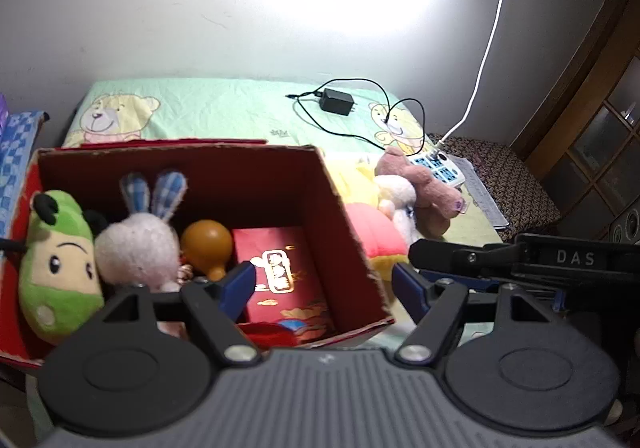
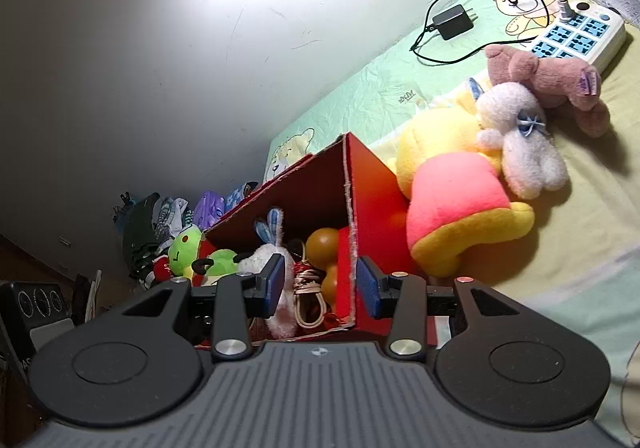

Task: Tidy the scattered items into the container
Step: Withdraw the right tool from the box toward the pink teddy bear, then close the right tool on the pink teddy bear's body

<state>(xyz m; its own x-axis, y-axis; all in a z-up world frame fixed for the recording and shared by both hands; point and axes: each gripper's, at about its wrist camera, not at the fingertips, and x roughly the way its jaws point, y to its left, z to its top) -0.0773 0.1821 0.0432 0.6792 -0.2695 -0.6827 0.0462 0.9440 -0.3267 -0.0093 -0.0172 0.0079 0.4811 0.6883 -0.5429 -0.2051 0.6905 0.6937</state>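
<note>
The left gripper (image 1: 324, 284) hangs over the near right corner of the red box (image 1: 348, 216), its blue pads standing apart with nothing pressed between them; the box's right wall runs through the gap, untouched. Ahead and to the left of it, inside the box, lie a green doll (image 1: 60, 268), a pale bunny (image 1: 140, 244) with checked blue ears, a brown gourd (image 1: 208, 244) and a red packet (image 1: 284, 276) with gold print (the packet sits just beyond the left pad). To its right, outside the box, the other gripper's black body crosses the view.

The right gripper (image 2: 320, 284) is set narrower, and it too grips nothing: the box's near corner edge (image 2: 352, 248) stands upright between its pads, clear of both. Past its left pad, in the box, show the bunny (image 2: 276, 276), a coil of cream cord (image 2: 308, 300), the gourd (image 2: 322, 244) and the green doll (image 2: 188, 248).

Still out on the bedsheet (image 2: 376, 88), ahead and to the right of the right gripper, is a heap of toys: a big yellow plush (image 2: 448, 136) in a pink top leans against the box's outer wall, a white plush (image 2: 520, 144) lies on it, and a brown plush (image 2: 556, 84) rests behind that. Farther on, a power strip (image 2: 580, 32) touches the brown one, with a black charger (image 2: 454, 22) and its looped wire to the left of it.
</note>
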